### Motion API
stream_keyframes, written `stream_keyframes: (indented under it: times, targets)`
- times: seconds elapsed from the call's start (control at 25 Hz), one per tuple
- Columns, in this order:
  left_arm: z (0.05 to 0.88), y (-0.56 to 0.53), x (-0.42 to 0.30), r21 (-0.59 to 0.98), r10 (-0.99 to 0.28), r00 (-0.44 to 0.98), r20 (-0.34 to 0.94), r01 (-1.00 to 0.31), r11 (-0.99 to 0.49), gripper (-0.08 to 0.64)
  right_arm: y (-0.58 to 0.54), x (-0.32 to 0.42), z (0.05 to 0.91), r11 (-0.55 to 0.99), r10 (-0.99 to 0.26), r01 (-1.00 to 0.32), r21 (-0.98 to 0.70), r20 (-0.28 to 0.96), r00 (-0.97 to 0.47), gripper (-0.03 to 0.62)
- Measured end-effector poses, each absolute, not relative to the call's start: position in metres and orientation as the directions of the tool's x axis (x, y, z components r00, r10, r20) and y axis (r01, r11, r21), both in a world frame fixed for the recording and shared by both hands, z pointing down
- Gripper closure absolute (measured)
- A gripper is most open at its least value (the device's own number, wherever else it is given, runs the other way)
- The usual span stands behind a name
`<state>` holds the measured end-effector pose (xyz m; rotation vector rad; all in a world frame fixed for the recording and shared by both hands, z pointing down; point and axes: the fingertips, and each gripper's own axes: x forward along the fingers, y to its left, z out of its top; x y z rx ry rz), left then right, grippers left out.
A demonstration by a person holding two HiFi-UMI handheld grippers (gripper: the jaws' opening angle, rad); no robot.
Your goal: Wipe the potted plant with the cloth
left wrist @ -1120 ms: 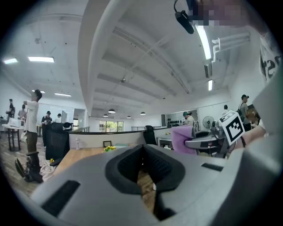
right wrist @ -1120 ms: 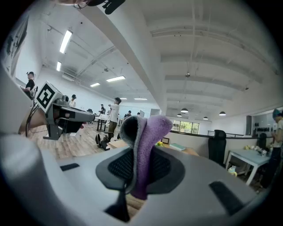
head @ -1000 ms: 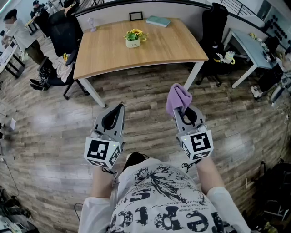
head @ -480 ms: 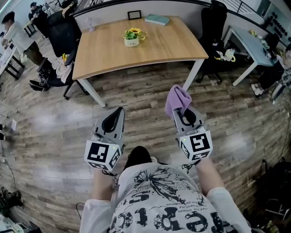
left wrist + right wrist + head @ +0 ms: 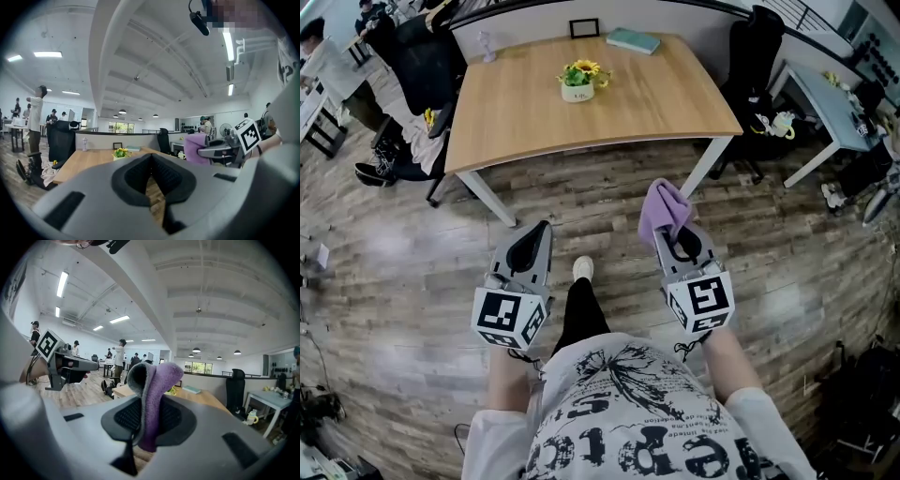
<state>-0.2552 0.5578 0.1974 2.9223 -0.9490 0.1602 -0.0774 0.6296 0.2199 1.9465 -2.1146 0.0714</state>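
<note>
Plant (image 5: 577, 80) stands in its white pot (image 5: 576, 92) on the surface (image 5: 656, 98), in the half toward the far edge and about midway between the left and right edges. It has yellow flowers and green leaves. The pot carries a small dark mark on its front, too small to read. From your left claw view the plant (image 5: 121, 153) shows just above the claw's tip, well apart from it.

Your left claw (image 5: 540, 228) is closed, jaws together with nothing between them, and it hangs over the plank floor (image 5: 403, 272), well short of the surface's near edge. Your right claw (image 5: 667, 231) is clamped on the cloth (image 5: 666, 206), a purple piece with a grey side that stands up out of the jaws in a fold. In your right claw view the cloth (image 5: 152, 390) rises between the pads and covers most of the plant behind it.

Along the far edge lie a dark frame (image 5: 584, 28) and, nearer the far right corner, a teal book (image 5: 633, 40); no writing on either can be read. The cube (image 5: 508, 317) on each claw bears black-and-white square markers, no words. Your shirt (image 5: 628, 412) has large black letters and a butterfly print; from the head view the letters can't be read with certainty.
</note>
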Motion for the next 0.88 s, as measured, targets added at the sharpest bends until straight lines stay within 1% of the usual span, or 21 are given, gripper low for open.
stream_keyframes:
  times: [0.16,0.36,0.64,0.88]
  targets:
    - [0.194,0.496,-0.232,0.025,-0.567,0.816,0.11,-0.572,-0.82,0.557,0.565,-0.052,0.219,0.076,-0.971,-0.988,0.138,0.233,-0.043,0.52]
    - [0.198,0.392,-0.215,0.054,-0.558,0.82,0.124,-0.567,-0.822,0.557,0.464,-0.032,0.224,0.054,-0.96,-0.992,0.111,0.28,-0.021,0.519]
    - [0.18,0.257,-0.187,0.032,-0.543,0.835,0.089,-0.547,-0.836,0.557,0.337,-0.006,0.213,0.025,-0.963,-0.991,0.132,0.27,0.011,0.518]
    - [0.193,0.183,-0.163,0.055,-0.526,0.842,0.124,-0.535,-0.843,0.557,0.264,0.014,0.227,0.019,-0.949,-0.992,0.124,0.315,0.021,0.517]
